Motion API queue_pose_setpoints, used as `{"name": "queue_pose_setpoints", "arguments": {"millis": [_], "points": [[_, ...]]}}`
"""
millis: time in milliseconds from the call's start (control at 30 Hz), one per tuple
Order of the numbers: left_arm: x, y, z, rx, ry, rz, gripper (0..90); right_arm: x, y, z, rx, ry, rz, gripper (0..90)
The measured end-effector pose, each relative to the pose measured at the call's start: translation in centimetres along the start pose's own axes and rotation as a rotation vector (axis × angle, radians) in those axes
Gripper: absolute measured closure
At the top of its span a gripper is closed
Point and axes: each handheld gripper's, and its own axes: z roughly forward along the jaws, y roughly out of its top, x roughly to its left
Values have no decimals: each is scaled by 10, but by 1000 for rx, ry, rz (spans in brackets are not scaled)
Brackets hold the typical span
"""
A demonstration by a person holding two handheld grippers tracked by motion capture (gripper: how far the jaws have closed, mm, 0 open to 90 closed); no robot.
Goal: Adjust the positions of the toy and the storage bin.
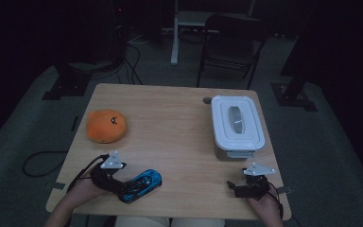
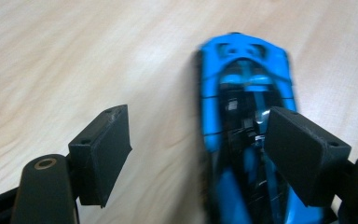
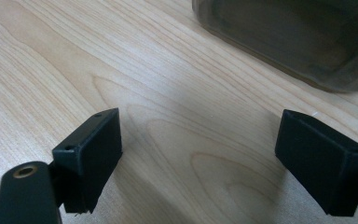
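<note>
A blue and black toy car (image 1: 142, 184) lies on the wooden table (image 1: 170, 123) near its front left edge. My left gripper (image 1: 124, 190) is at the car's near end. In the left gripper view the car (image 2: 242, 93) is blurred and runs away from me under the right-hand jaw. The left-hand pad (image 2: 103, 154) stands apart from it with bare wood between, so my left gripper (image 2: 200, 149) is open. My right gripper (image 1: 235, 187) rests low near the front right edge. It is open (image 3: 200, 158) with nothing between its fingers.
A white lidded box (image 1: 237, 124) stands at the right, just beyond my right gripper, and its grey wall (image 3: 298, 37) shows close ahead. An orange plush toy (image 1: 106, 126) sits at the left. A small dark disc (image 1: 207, 100) lies behind the box. A chair (image 1: 231, 42) stands beyond the table.
</note>
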Motion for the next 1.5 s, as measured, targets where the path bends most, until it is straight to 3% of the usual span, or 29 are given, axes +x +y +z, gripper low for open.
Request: {"name": "queue_pose_setpoints", "arguments": {"millis": [167,233,267,333,367,433,467,533,700,900,1133,1200,1267,1367,1500], "points": [[25,-14,-20,-42,86,-90,248,0,0,0,0,0,0,141],[25,-14,-20,-42,86,-90,249,0,0,0,0,0,0,141],[42,-26,-31,-59,144,-159,249,0,0,0,0,0,0,142],[47,-29,-34,-60,150,-173,249,0,0,0,0,0,0,141],[57,-36,-39,-70,208,-205,249,0,0,0,0,0,1,141],[63,-39,-41,-72,212,-221,269,0,0,0,0,0,0,141],[74,-43,-45,-82,268,-241,270,0,0,0,0,0,0,142],[80,-45,-47,-81,273,-255,271,0,0,0,0,0,0,142],[107,-48,-52,-105,360,-295,308,0,0,0,0,-1,2,142],[141,-49,-41,-73,393,-326,401,0,0,0,0,-4,4,142],[152,-47,-27,-44,415,-329,475,0,0,0,0,-4,4,142],[152,-45,-24,-42,412,-320,545,0,0,0,0,-4,4,142],[149,-43,-22,-50,414,-316,570,0,0,0,0,-4,4,142],[147,-41,-21,-42,420,-326,691,0,0,0,0,-4,4,142],[137,-38,-20,-11,424,-322,797,0,0,0,0,-4,4,142]]}}
